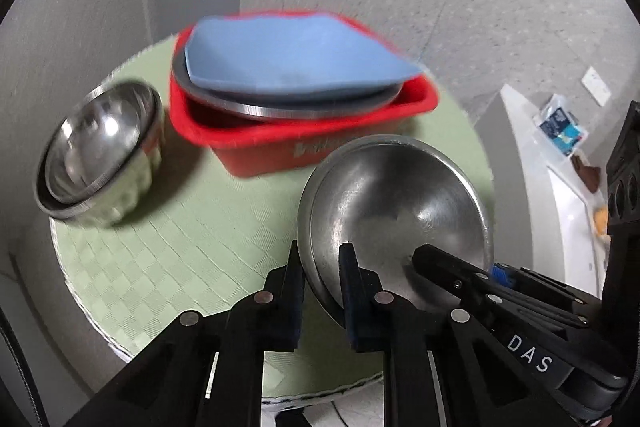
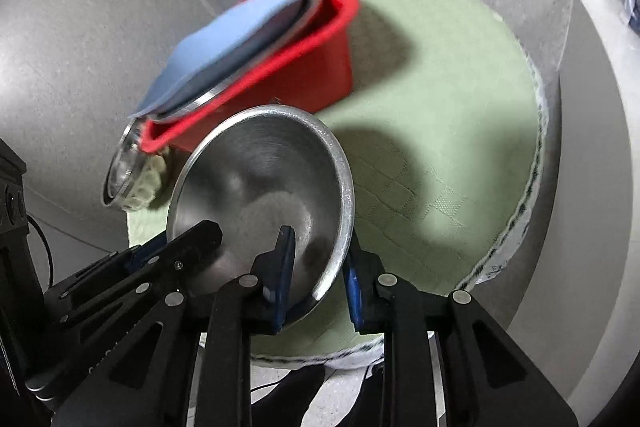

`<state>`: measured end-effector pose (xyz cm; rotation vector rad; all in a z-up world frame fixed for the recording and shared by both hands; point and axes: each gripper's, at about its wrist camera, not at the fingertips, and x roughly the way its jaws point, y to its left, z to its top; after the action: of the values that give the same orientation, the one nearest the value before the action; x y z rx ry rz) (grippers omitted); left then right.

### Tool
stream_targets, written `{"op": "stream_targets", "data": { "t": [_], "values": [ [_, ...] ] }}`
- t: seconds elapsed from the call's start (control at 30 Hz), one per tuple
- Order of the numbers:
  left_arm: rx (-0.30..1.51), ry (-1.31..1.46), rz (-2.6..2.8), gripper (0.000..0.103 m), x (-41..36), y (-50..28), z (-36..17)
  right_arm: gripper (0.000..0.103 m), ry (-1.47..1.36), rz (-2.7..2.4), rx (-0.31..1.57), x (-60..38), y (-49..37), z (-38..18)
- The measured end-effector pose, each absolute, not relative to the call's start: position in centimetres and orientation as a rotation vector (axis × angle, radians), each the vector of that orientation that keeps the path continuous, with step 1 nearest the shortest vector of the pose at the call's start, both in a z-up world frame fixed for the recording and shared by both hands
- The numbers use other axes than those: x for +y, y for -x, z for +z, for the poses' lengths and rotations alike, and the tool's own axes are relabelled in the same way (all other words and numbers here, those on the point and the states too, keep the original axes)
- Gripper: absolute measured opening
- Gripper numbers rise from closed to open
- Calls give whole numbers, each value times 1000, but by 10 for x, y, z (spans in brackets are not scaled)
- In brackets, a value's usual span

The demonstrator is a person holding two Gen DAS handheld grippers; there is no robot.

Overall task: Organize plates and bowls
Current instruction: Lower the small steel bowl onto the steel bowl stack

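Bowl (image 1: 394,205) clamped by both grippers; red tub (image 1: 256,143), stacked bowls (image 1: 100,155) near.

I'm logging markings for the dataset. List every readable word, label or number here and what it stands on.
"DAS": white letters on the right gripper's black body, in the left wrist view.
Pale raised lettering on the red bin's front wall: blurred, unreadable.
Print on the blue packet on the white counter: too small to read.
No other text is visible.
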<state>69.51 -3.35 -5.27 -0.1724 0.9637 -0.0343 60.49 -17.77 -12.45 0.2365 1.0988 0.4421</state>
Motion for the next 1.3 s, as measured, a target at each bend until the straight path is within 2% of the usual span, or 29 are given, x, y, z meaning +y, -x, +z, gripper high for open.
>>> {"op": "stream_targets", "data": {
  "t": [0.3, 0.57, 0.87, 1.3],
  "values": [
    [807, 93, -104, 13, 32, -664, 0, 23, -255, 422, 1000, -127, -578, -73],
    [766, 71, -125, 13, 136, -655, 12, 23, -260, 408, 949, -28, -570, -58],
    [829, 76, -134, 13, 222, -682, 8, 23, -231, 366, 983, 41, -586, -67],
    [940, 89, -169, 13, 262, -732, -9, 24, -148, 281, 1058, 70, -610, -94]
  ]
}}
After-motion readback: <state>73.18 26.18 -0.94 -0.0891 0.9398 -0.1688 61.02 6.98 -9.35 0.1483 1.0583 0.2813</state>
